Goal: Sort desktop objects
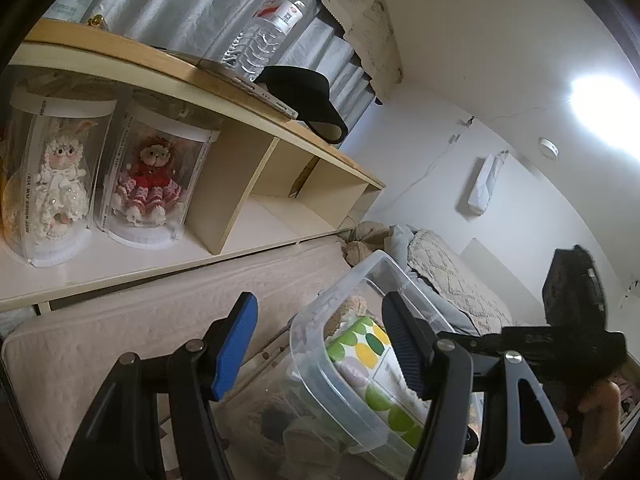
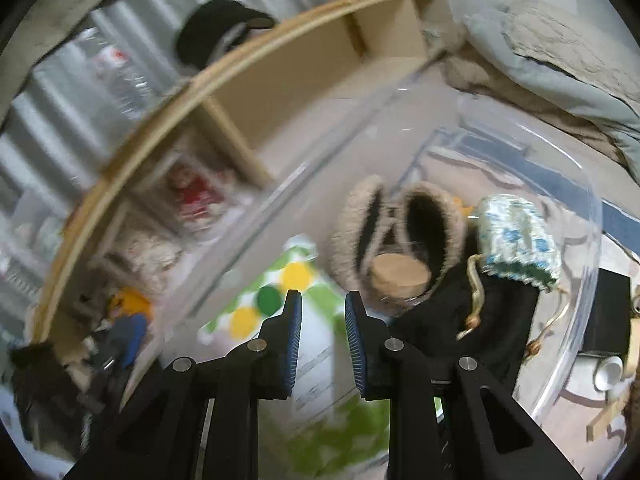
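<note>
Clear plastic bin (image 1: 372, 276) on bed, holds sorted items: tissue pack w/ green-yellow dots (image 2: 280, 296), fuzzy earmuffs (image 2: 396, 232), patterned drawstring pouch (image 2: 520, 236), black cloth (image 2: 460, 320). All look light, soft, squashy; pouch best taken by body or cord. Bin walls slick, thin; take by rim.
Left gripper (image 1: 320, 344): jaws apart, astride bin corner, no pinch seen.
Right gripper (image 2: 323, 336): over bin, jaws narrow gap, nothing between.
Beyond: shelf (image 1: 248, 184).
</note>
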The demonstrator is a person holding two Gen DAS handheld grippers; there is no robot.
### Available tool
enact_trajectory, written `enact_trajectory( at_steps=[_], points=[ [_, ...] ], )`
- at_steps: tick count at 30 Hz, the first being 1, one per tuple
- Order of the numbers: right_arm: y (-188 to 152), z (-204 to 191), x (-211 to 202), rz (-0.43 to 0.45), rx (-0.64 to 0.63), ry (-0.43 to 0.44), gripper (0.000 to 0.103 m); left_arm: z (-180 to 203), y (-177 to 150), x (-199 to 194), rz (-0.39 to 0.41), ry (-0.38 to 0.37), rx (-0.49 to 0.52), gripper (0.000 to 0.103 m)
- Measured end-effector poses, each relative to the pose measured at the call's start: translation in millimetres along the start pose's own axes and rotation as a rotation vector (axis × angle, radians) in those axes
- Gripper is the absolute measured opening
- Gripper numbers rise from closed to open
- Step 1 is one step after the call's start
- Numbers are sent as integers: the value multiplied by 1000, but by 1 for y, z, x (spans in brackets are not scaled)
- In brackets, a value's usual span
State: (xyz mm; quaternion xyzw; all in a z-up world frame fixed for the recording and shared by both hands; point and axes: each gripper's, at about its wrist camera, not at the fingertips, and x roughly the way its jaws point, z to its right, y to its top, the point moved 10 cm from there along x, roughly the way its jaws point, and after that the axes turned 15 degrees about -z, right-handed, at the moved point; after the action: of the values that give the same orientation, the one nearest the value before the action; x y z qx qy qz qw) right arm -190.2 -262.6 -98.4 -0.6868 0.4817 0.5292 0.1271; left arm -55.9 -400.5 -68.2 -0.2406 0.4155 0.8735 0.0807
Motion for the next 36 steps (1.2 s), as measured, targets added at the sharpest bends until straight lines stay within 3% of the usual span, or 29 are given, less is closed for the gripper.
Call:
enact_trajectory(
  at_steps=[3, 6, 9, 14, 22, 26, 36],
  points=[
    [-8, -20, 10, -44, -75, -7, 24, 3, 0, -1, 3, 2, 8, 64],
    [-24, -27, 45, -177, -134, -79, 24, 4, 0, -2, 6, 13, 16, 64],
    [-31, -32, 61, -190, -200, -128, 25, 3, 0, -1, 6, 16, 13, 64],
    [-27, -25, 71, -206, -141, -68, 25, 3, 0, -1, 0, 19, 12, 64],
    [-28, -26, 76, -218, -139, -91, 25, 6, -1, -1, 3, 28, 29, 64],
    [-28, -25, 64, -191, -124, -64, 24, 10, -3, 0, -2, 36, 45, 64],
    [-43, -19, 18, 24, -109, -41, 25, 17, -4, 0, -4, 50, 75, 64]
  ],
)
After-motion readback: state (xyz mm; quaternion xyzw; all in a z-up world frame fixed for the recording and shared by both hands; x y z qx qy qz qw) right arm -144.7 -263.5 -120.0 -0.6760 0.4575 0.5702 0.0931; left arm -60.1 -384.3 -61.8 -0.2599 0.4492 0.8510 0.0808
